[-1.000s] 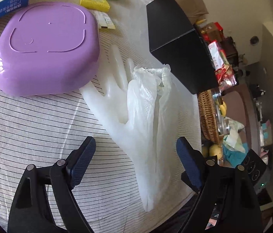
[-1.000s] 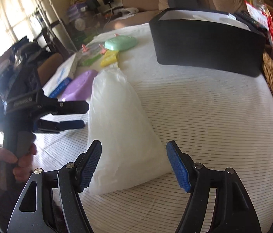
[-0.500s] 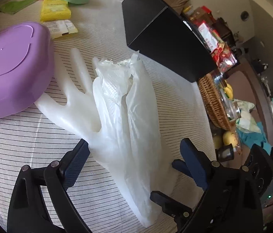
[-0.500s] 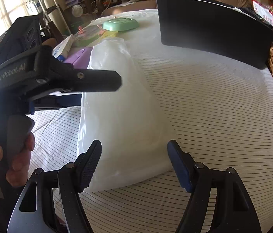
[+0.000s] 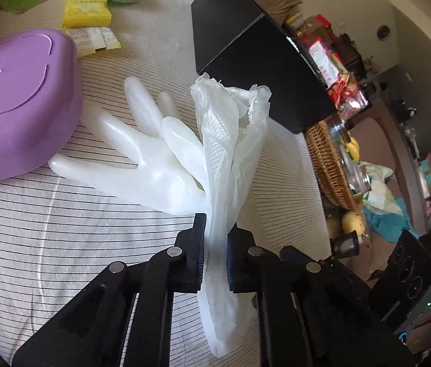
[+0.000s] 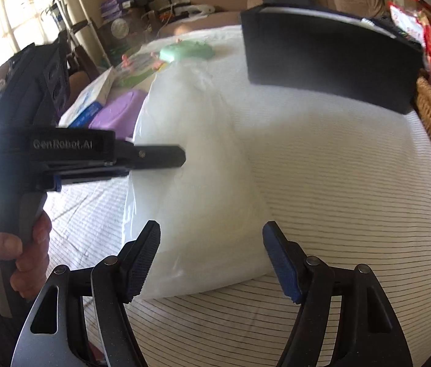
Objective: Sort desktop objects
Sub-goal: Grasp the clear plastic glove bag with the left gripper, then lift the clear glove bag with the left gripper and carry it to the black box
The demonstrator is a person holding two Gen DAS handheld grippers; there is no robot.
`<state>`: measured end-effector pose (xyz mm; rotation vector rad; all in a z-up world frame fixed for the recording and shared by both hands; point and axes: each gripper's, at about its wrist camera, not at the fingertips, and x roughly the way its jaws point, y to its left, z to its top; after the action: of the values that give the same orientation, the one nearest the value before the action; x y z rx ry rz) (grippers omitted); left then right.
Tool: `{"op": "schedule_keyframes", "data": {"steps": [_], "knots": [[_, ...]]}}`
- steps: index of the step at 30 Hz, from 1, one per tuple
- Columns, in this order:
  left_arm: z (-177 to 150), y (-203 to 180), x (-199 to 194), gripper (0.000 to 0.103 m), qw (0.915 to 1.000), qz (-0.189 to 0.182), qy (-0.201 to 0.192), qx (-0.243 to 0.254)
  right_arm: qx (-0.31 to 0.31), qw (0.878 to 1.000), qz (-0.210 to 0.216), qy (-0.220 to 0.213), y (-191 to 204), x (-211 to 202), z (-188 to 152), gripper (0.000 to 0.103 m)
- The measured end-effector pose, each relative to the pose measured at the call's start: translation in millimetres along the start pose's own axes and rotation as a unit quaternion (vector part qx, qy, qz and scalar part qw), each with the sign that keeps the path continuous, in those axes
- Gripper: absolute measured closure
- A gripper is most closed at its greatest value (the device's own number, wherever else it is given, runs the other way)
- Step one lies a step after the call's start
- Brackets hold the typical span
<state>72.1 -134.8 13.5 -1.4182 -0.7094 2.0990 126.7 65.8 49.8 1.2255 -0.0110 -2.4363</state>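
Left wrist view: my left tongs (image 5: 215,250) have just closed and now pinch the thin plastic gloves (image 5: 224,165) on the striped counter (image 5: 47,232); a purple dish (image 5: 16,107) sits left, a black box (image 5: 246,61) beyond.

Right wrist view: my right tongs (image 6: 212,260) gape open, straddling the gloves' (image 6: 197,183) near end without touching; bare cloth lies rightward.

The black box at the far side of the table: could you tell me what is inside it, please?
In the right wrist view, only a white strip shows along the open top of the black box. Its dark walls cover everything lower, so the contents cannot be identified. In the left wrist view, only closed outer faces show.
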Motion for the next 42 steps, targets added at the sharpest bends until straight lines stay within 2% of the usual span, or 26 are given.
{"op": "schedule_keyframes", "data": {"steps": [4,7,9,12,15,17,21,23,24,25,26,27,29,34,38,42], "knots": [[5,8,-6,0.094,0.9985,-0.047,-0.005,-0.028,0.032,0.999,-0.006,-0.026,-17,-11,4,0.031],[9,13,-11,0.094,0.9956,-0.08,-0.009,-0.048,0.096,0.995,0.024,-0.034,-41,-16,4,0.031],[12,19,-16,0.094,0.9917,-0.109,-0.013,-0.067,0.147,0.987,0.049,-0.035,-58,-17,2,0.031],[17,24,-30,0.094,0.98,-0.174,-0.03,-0.091,0.229,0.967,0.109,-0.037,-83,-16,-8,0.029],[25,26,-47,0.094,0.9642,-0.24,-0.05,-0.101,0.322,0.926,0.191,-0.04,-105,-7,-19,0.029],[27,29,-55,0.094,0.9562,-0.266,-0.059,-0.108,0.345,0.906,0.238,-0.051,-106,-4,-20,0.029],[31,41,-59,0.094,0.9387,-0.311,-0.06,-0.136,0.323,0.89,0.307,-0.094,-85,-12,-7,0.029],[33,46,-61,0.094,0.9341,-0.321,-0.061,-0.144,0.314,0.885,0.327,-0.105,-74,-14,-2,0.029],[34,49,-63,0.094,0.9341,-0.32,-0.062,-0.145,0.312,0.883,0.333,-0.109,-67,-15,0,0.039],[35,49,-66,0.094,0.9354,-0.317,-0.063,-0.143,0.311,0.879,0.343,-0.115,-61,-15,2,0.055],[35,48,-68,0.094,0.9385,-0.309,-0.066,-0.139,0.311,0.875,0.351,-0.117,-57,-17,4,0.098],[36,45,-70,0.094,0.9418,-0.3,-0.069,-0.135,0.313,0.877,0.346,-0.116,-54,-18,5,0.097],[40,40,-75,0.094,0.9475,-0.284,-0.071,-0.129,0.304,0.888,0.324,-0.12,-46,-23,12,0.097],[75,6,-85,0.094,0.9622,-0.245,-0.076,-0.091,0.243,0.918,0.284,-0.129,-43,-46,64,0.097],[133,-52,-87,0.094,0.9689,-0.227,-0.088,-0.044,0.199,0.935,0.252,-0.149,-65,-77,129,0.097],[215,-118,-75,0.094,0.9742,-0.2,-0.103,-0.003,0.158,0.948,0.215,-0.173,-102,-104,213,0.097]]}}
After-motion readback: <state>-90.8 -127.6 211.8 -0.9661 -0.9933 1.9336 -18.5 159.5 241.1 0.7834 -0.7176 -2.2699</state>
